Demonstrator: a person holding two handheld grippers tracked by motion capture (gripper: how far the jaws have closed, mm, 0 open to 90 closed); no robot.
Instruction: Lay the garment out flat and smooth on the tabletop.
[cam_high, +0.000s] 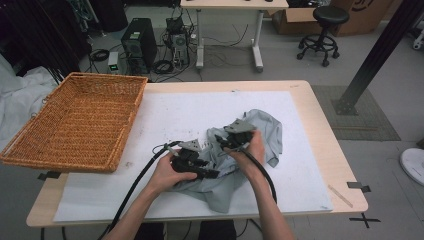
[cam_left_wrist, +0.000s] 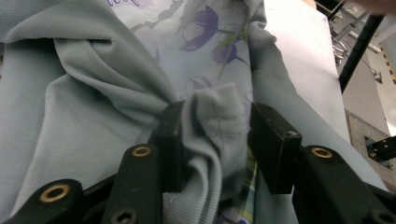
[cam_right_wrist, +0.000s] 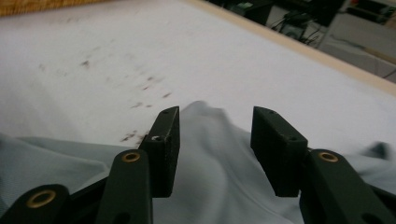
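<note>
High view: one crumpled light-blue garment lies on one white sheet covering the counter, at about 5 o'clock from the sheet's centre. Two hands work on it, each with one hand-held gripper. The left hand-held gripper sits at the garment's 9 o'clock edge, and the right hand-held gripper is at about 11 o'clock on the cloth, near the left one. One empty wicker basket rests at the counter's 9 o'clock side, overhanging the edge.

Left gripper view: the two jaws stand partly apart with a bunched ribbed fold of the garment between them; the left jaw touches the fold, while a gap shows at the right jaw, so the grip looks released. A purple flower print shows at 12 o'clock.

Right gripper view: the two jaws are released, standing apart over a hump of the garment without pressing it; the stained sheet lies beyond.
</note>
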